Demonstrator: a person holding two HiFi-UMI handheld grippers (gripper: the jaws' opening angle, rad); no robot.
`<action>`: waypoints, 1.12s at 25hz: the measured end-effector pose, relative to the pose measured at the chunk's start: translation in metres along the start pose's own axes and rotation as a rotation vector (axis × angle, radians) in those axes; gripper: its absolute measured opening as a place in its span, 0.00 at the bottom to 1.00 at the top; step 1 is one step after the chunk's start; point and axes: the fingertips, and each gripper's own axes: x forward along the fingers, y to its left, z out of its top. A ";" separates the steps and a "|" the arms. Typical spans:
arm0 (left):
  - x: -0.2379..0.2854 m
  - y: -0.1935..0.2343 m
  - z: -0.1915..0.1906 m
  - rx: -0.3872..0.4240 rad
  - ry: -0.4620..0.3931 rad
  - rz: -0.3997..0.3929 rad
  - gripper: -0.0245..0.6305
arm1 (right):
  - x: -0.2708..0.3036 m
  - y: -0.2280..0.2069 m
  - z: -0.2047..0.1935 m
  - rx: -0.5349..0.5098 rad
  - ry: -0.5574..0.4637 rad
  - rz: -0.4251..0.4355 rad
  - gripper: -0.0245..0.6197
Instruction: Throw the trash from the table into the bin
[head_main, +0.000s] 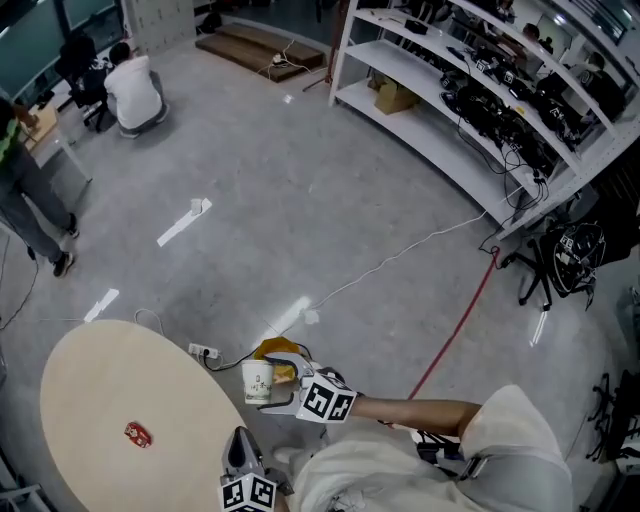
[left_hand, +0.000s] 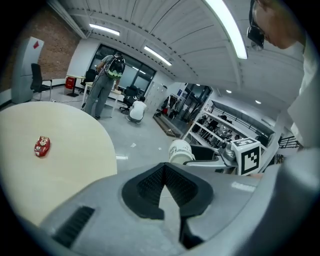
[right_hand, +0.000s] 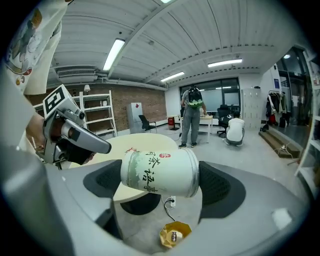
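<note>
Clamped between the right tool's (right_hand: 162, 185) two dark pads, a white paper cup (right_hand: 160, 171) with green print lies crosswise, held off the tabletop (head_main: 120, 390). Straight below that tool, on the floor, stands an open yellow bin (right_hand: 174, 235) with a small item inside. Just beside it, the left tool (left_hand: 165, 187) has its jaws pressed together with nothing between them, at the round tabletop's edge. A red wrapper (left_hand: 42, 145) lies flat on the tabletop, well apart from the left tool, ahead and to its left.
</note>
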 end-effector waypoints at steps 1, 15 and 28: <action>0.009 -0.004 -0.002 -0.002 0.007 0.006 0.04 | -0.002 -0.008 -0.008 0.007 0.008 0.005 0.80; 0.124 0.000 -0.019 -0.074 0.095 0.124 0.04 | 0.048 -0.119 -0.113 0.097 0.156 0.070 0.80; 0.196 0.039 -0.100 -0.153 0.103 0.156 0.04 | 0.092 -0.144 -0.238 0.064 0.279 0.160 0.80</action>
